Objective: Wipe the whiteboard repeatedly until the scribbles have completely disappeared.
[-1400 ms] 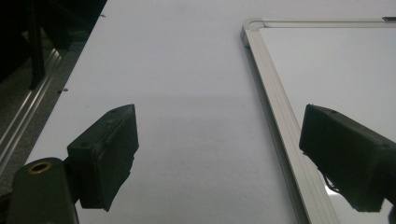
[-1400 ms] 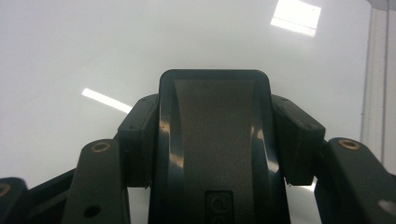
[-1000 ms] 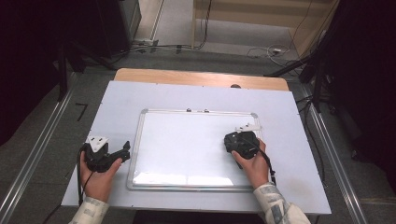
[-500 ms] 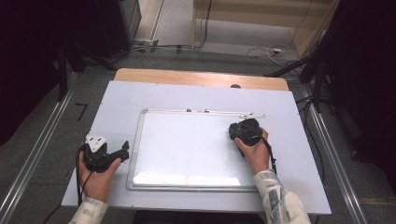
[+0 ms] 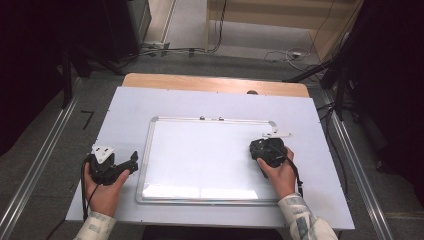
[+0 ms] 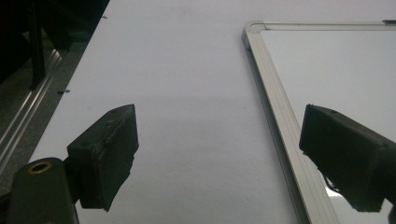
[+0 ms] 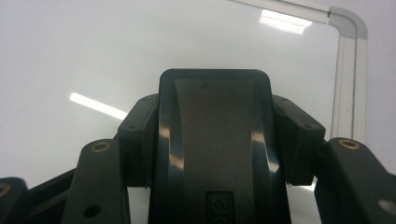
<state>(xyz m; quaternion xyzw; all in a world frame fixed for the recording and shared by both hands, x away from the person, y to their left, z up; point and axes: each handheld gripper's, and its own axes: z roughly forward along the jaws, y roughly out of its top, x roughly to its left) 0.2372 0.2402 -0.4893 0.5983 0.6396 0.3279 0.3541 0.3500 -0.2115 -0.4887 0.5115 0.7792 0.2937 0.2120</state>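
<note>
Eraser (image 7: 215, 140), black and block-shaped, sits clamped between the jaws of the right gripper (image 5: 269, 151), over the right part of a whiteboard (image 5: 200, 155) near its far right corner. Whiteboard lies flat in the middle of a pale table (image 5: 130, 105). Left gripper (image 5: 111, 165) rests on the table just left of the whiteboard's frame, jaws wide apart, holding nothing.

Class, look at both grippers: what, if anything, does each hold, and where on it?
The right gripper clamps a black eraser by its two long sides, over the whiteboard. The left gripper is open and holds nothing.
</note>
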